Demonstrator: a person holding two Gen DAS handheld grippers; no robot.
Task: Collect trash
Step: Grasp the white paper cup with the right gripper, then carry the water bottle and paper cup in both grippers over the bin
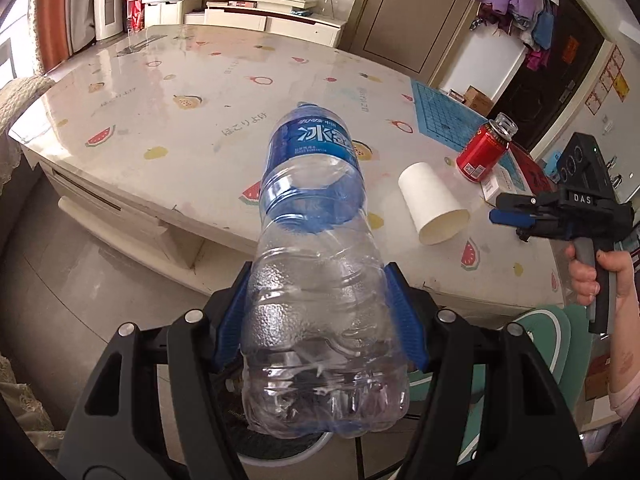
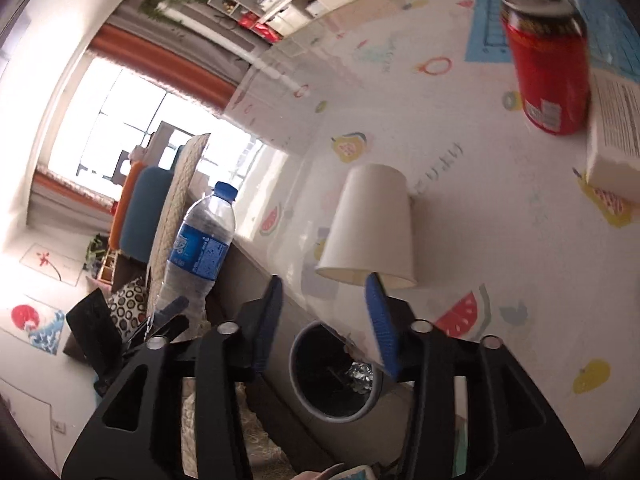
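My left gripper (image 1: 320, 316) is shut on a clear plastic water bottle (image 1: 316, 248) with a blue label, held off the table's front edge; the bottle also shows in the right wrist view (image 2: 196, 252). A white paper cup (image 1: 434, 204) lies on its side on the table, also in the right wrist view (image 2: 372, 228). A red can (image 1: 482, 152) stands behind it, also in the right wrist view (image 2: 548, 68). My right gripper (image 2: 326, 320) is open and empty, just short of the cup's mouth; it also shows in the left wrist view (image 1: 504, 210).
A fruit-patterned table (image 1: 168, 112) holds a blue mat (image 1: 448, 116), a glass jar (image 1: 504, 130) and a white box (image 2: 616, 140). A dark trash bin (image 2: 332, 376) with crumpled foil inside stands on the floor below the table edge.
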